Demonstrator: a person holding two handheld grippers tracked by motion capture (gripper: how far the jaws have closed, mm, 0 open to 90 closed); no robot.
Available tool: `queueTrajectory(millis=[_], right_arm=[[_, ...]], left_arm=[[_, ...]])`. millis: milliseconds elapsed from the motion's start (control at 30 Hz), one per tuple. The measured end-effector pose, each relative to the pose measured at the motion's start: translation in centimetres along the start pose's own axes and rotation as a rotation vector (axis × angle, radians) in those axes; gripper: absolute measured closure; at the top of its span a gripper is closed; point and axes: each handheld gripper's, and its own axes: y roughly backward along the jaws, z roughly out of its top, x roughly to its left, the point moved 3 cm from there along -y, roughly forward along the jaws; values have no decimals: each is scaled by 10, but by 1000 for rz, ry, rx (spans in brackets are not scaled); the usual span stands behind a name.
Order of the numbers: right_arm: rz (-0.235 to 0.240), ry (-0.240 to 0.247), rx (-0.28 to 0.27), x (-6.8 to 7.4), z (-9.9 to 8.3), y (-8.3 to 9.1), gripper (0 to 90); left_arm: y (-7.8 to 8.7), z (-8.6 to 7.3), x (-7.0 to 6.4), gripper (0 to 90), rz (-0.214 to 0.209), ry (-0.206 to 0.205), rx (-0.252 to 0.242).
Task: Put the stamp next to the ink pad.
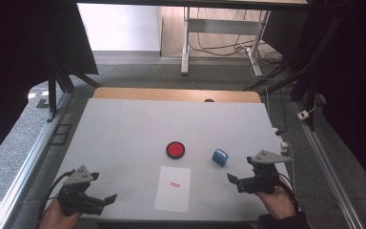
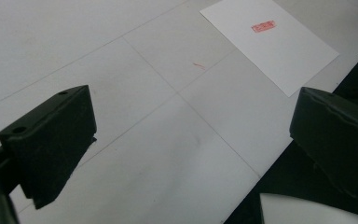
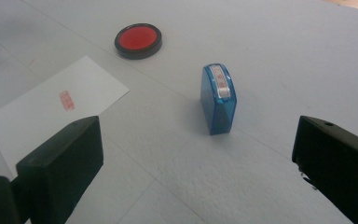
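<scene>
Right gripper view: blue stamp [image 3: 218, 99] upright, red-lettered top, near ink pad [image 3: 138, 40].

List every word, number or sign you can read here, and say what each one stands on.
No text here is legible.
Red stamped mark on the paper sheet: a small rectangle, too blurred to read.
Red characters on the white face of the blue stamp: too small to read.
Red ink pad: no lettering.

stamp [image 3: 218, 99]: blue, translucent, standing alone on the table ahead of my right jaws, untouched | ink pad [image 3: 138, 40]: round, black rim, red face open | paper [image 1: 173, 188]: white sheet, flat, one red imprint
</scene>
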Motion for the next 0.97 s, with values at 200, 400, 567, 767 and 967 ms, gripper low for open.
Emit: queueTrajectory(millis=[200,400,567,767,967], right_arm=[[-21,-27,-6,-1,-11,12,18],[-40,-57,27,-1,-24,19,7],[-58,-61,61,0,-32,23,1],[-73,-64,92,3,-37,27,1],[-75,-65,122,2,-39,26,1]], left_arm=[[0,0,0,4,1,2,-1],[1,0,1,0,6,11,-3],[1,0,1,0,13,12,-1],[0,-1,0,0,17,10,6],[-1,1,2,0,11,21,12]])
